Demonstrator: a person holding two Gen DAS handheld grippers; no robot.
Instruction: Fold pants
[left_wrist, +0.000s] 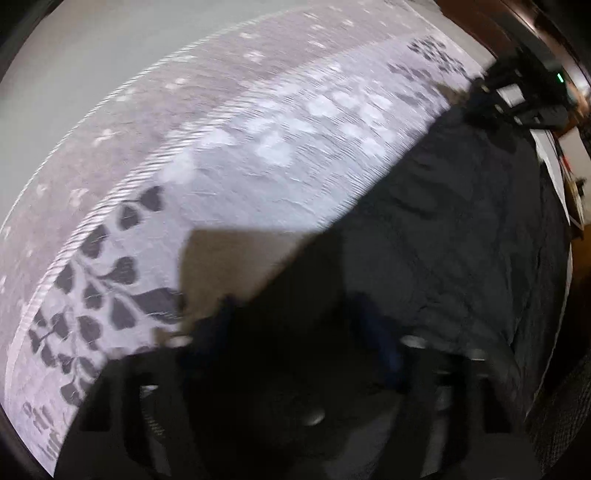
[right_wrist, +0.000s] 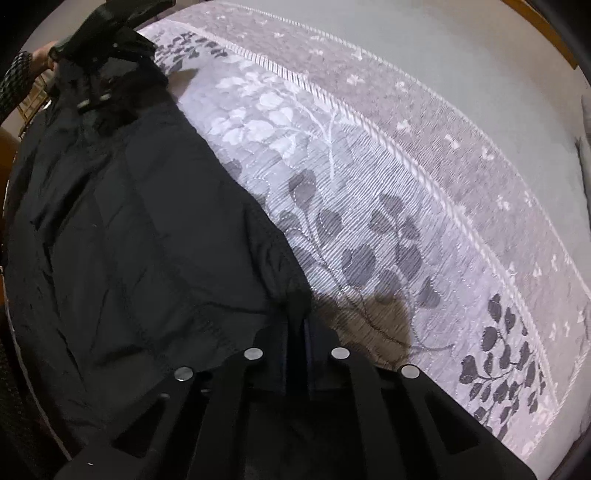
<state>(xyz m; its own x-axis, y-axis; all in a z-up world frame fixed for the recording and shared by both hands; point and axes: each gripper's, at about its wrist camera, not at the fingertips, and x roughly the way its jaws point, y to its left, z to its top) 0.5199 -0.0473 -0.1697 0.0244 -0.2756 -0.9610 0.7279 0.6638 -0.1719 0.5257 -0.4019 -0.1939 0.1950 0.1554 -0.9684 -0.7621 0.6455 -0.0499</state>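
Black fabric is filling the gap between the fingers of the right gripper (right_wrist: 299, 332): both fingers are clamping a bunched edge of the dark pants (right_wrist: 129, 236), right where the garment's long edge is meeting the patterned bedspread (right_wrist: 369, 184). From there the pants are stretching away flat along the near side of the bedspread, wrinkled and nearly black, with the leaf-patterned cloth lying exposed beside them toward the corded border (right_wrist: 436, 199).

At the far end of the garment in the right wrist view, the left gripper (right_wrist: 110, 92) is sitting on the other end of the pants, a sleeved hand (right_wrist: 37, 59) behind it.

In the left wrist view everything is smeared by blur. Its own gripper (left_wrist: 291, 332) is showing as dark shapes low in the frame with black cloth running between the fingers, so it is appearing to be gripping the pants (left_wrist: 443, 236), though the blur is making this uncertain. Far off, near the bedspread's (left_wrist: 258, 177) opposite end, the right gripper (left_wrist: 491, 99) is resting on the fabric.
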